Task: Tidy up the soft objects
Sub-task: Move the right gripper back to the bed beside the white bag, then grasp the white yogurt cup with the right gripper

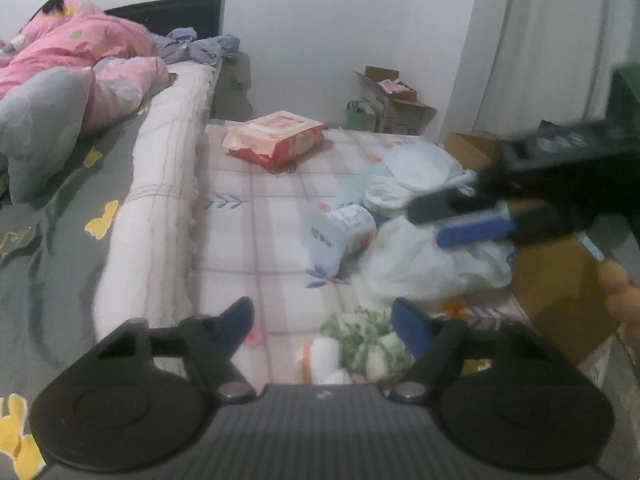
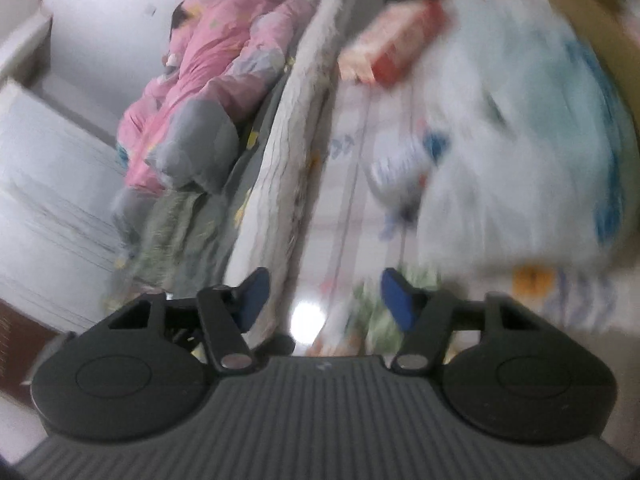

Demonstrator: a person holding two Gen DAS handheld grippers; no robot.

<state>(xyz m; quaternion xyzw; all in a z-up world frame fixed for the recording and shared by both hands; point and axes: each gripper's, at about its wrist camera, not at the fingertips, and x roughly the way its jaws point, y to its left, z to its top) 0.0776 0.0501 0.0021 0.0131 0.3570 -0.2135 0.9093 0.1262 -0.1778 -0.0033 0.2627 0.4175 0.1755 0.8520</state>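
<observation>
My left gripper (image 1: 322, 322) is open and empty above a checked mattress (image 1: 272, 216). A green and white soft toy (image 1: 360, 340) lies just below it, between the fingers. A white plastic bag (image 1: 416, 256) with packs in it, a pale blue pack (image 1: 344, 228) and a red and pink packet (image 1: 276, 136) lie farther off. My right gripper (image 2: 324, 294) is open and empty; in the left wrist view it (image 1: 452, 216) hovers over the white bag. The right wrist view is blurred and shows the bag (image 2: 500, 152), the red packet (image 2: 396, 44) and the green toy (image 2: 380, 312).
A larger bed (image 1: 52, 216) on the left holds a pink quilt (image 1: 80, 48), a grey pillow (image 1: 40, 128) and a rolled white blanket (image 1: 160, 208). Cardboard boxes (image 1: 560, 280) stand at the mattress's right edge and by the far wall (image 1: 396, 100). A white curtain (image 1: 540, 40) hangs at the right.
</observation>
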